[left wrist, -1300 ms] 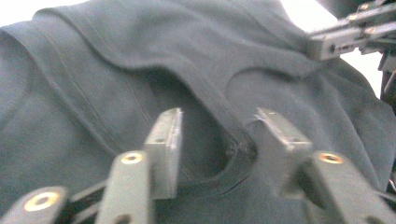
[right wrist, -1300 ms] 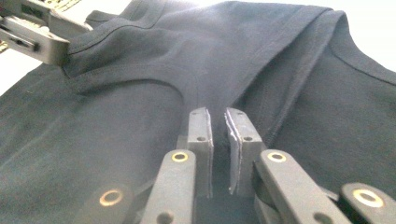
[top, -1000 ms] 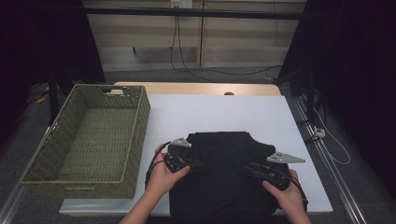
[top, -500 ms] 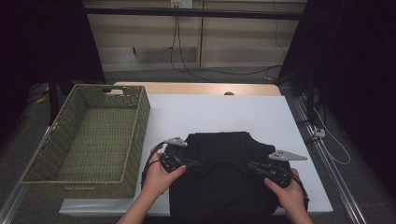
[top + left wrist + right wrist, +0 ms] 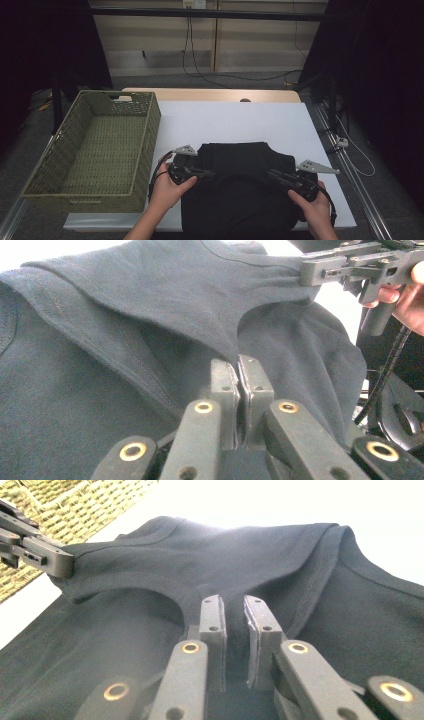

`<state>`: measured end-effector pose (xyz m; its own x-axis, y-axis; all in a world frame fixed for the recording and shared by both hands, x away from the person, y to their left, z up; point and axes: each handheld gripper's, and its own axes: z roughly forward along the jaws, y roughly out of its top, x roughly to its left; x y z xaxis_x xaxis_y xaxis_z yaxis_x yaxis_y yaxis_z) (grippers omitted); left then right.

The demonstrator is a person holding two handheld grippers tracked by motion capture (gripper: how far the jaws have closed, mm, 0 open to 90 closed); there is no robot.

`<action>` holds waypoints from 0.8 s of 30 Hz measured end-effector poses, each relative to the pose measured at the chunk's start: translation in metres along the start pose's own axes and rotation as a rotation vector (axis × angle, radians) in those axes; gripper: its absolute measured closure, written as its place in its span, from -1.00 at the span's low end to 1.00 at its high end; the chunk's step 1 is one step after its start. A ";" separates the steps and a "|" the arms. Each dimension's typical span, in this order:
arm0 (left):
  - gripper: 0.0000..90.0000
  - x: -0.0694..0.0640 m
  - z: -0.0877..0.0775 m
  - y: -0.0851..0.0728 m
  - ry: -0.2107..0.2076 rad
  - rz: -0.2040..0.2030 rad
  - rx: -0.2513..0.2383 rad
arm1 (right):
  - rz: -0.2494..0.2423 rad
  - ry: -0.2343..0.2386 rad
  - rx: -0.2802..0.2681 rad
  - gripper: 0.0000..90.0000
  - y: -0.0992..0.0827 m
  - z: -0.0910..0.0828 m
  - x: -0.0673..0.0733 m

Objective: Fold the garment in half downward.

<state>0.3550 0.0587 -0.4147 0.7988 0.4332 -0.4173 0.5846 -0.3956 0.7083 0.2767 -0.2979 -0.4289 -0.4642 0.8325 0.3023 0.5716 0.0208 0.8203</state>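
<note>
**Dark garment pinched at two points on the white table**

A black garment (image 5: 240,195) is spread on the near half of the white table (image 5: 235,120), just right of a woven green basket (image 5: 100,150) that stands at the table's left edge. The garment's near hem reaches the table's front edge, between the person's two forearms.

The left gripper (image 5: 202,174) is held at the garment's left side, its jaws pointing right across the cloth. In the left gripper view the left gripper (image 5: 241,385) is seen with its pads pressed together on a raised fold of dark fabric, which runs up and away from the jaws.

The right gripper (image 5: 277,176) is held at the garment's right side, jaws pointing left toward the other. In the right gripper view the right gripper (image 5: 234,625) is seen with a narrow gap between the pads, filled by a bunched ridge of cloth; its jaws have just been closing, and the fabric is clamped between them.

Between the two grips the cloth is lifted into a curved edge above the layer beneath. The basket's weave (image 5: 60,505) is seen beyond the garment in the right gripper view.
</note>
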 end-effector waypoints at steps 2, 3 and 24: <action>0.93 -0.001 -0.002 0.001 -0.001 0.012 -0.011 | -0.006 -0.006 -0.007 0.79 0.000 -0.002 0.001; 0.93 -0.002 -0.004 0.001 0.002 0.009 -0.015 | -0.008 -0.002 -0.013 0.79 0.001 -0.003 0.001; 0.94 -0.008 -0.013 -0.005 -0.017 0.022 0.003 | 0.007 0.030 -0.054 0.79 0.000 -0.019 0.001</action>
<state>0.3436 0.0676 -0.4073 0.8136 0.4108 -0.4114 0.5674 -0.4070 0.7158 0.2637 -0.3075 -0.4194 -0.4809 0.8155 0.3219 0.5379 -0.0154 0.8429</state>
